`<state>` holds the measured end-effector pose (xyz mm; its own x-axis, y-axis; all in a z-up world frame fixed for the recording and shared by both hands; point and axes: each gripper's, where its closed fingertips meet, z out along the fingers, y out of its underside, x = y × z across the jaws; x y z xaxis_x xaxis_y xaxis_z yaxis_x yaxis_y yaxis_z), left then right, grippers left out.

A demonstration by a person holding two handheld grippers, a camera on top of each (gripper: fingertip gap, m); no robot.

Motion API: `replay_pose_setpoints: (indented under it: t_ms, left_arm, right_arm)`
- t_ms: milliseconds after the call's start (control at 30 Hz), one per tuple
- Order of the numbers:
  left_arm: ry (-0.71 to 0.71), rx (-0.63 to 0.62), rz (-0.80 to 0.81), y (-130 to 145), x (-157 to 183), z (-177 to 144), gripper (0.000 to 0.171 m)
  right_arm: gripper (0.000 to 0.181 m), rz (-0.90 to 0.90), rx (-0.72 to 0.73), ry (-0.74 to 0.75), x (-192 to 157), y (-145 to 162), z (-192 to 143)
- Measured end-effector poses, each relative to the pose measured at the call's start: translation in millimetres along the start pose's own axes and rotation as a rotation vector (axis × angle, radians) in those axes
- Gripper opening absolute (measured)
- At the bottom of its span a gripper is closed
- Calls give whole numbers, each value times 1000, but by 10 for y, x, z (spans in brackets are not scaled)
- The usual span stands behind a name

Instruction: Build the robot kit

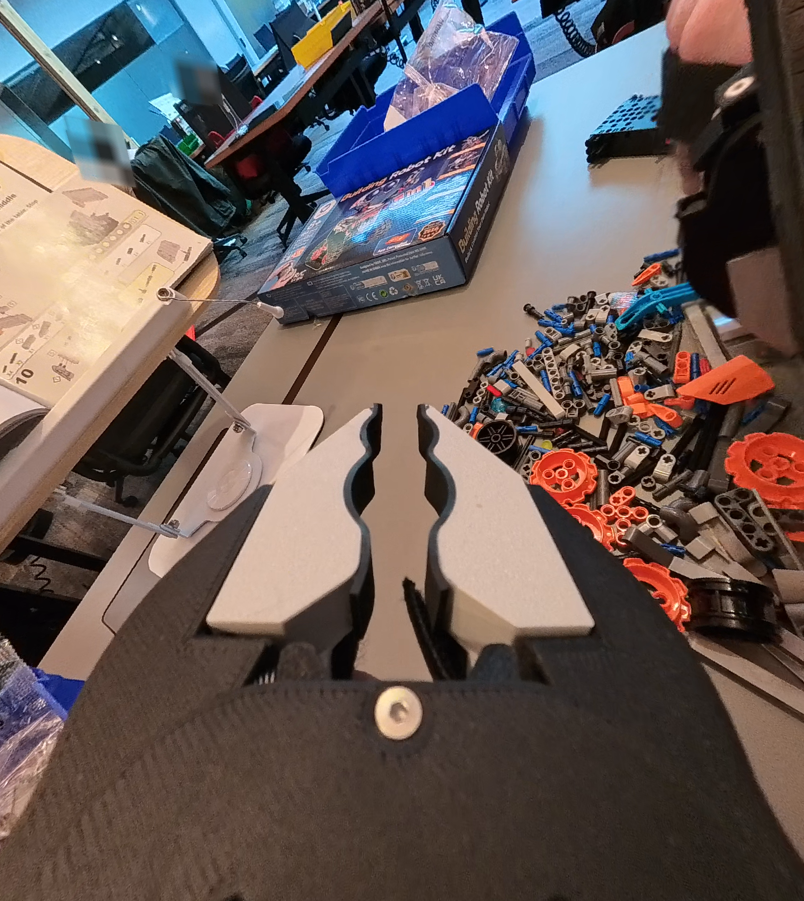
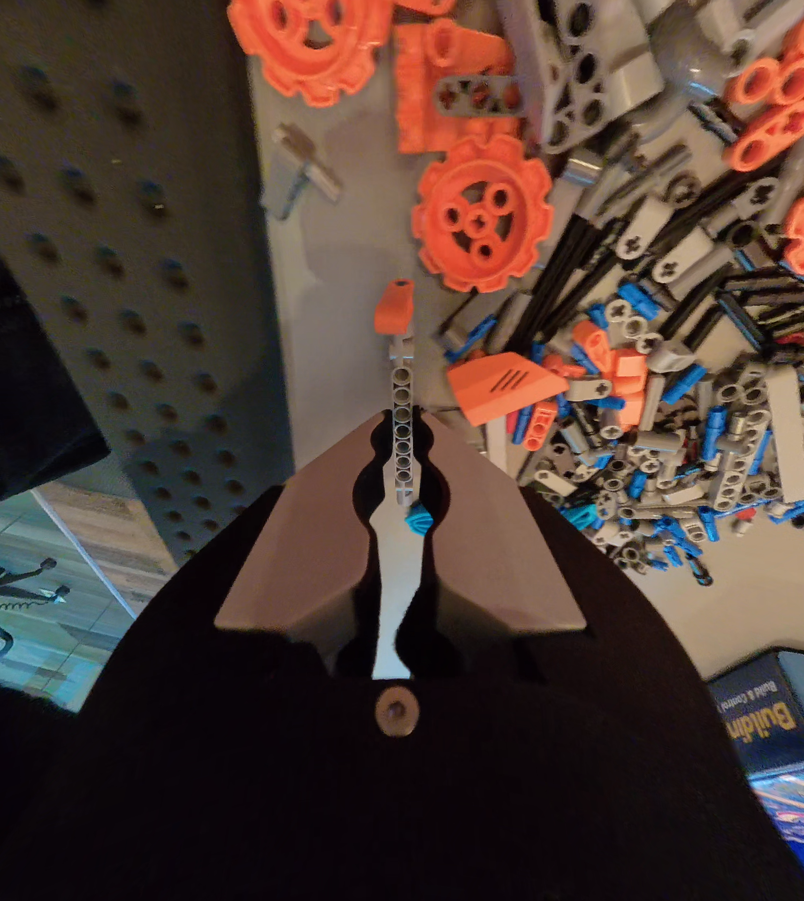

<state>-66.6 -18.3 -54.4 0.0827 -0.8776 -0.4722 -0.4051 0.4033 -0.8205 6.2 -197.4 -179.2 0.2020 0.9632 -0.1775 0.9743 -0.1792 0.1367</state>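
Grey tabletop (image 1: 390, 351) in an open office with desks far behind carries a pile of building pieces (image 1: 634, 429) at right, a kit box (image 1: 390, 234) and a blue bin (image 1: 419, 131) farther off. Left gripper (image 1: 399, 414) hovers empty, jaws narrowly apart. Right gripper (image 2: 402, 419) clamps a grey holed beam (image 2: 402, 404) with an orange end piece (image 2: 394, 308) above the pile's edge, beside a dark perforated plate (image 2: 112, 244).

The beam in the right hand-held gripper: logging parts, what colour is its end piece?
Orange end piece on a grey beam, clearest in the right wrist view.

Left view low across table (image 1: 390, 351); right straight down, sharing brick pile (image 2: 658, 414).
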Motion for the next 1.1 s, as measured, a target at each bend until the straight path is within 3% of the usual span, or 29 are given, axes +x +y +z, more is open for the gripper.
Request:
replay_pose_setpoints:
  t_ms: [233, 667, 933, 1100]
  left_arm:
    - [-1, 4, -4, -8, -9, -5, 12]
    - [-9, 16, -4, -45, -37, -44, 12]
    - [-14, 22, -1, -64, -49, -63, 12]
    - [-18, 28, -3, -74, -65, -76, 12]
  right_arm:
    - [6, -123, -32, -118, -435, -148, 113]
    - [6, -96, 20, -99, -331, -770, 33]
    - [6, -15, 47, -38, -28, -866, -34]
    - [5, -75, 49, -94, -250, -889, -63]
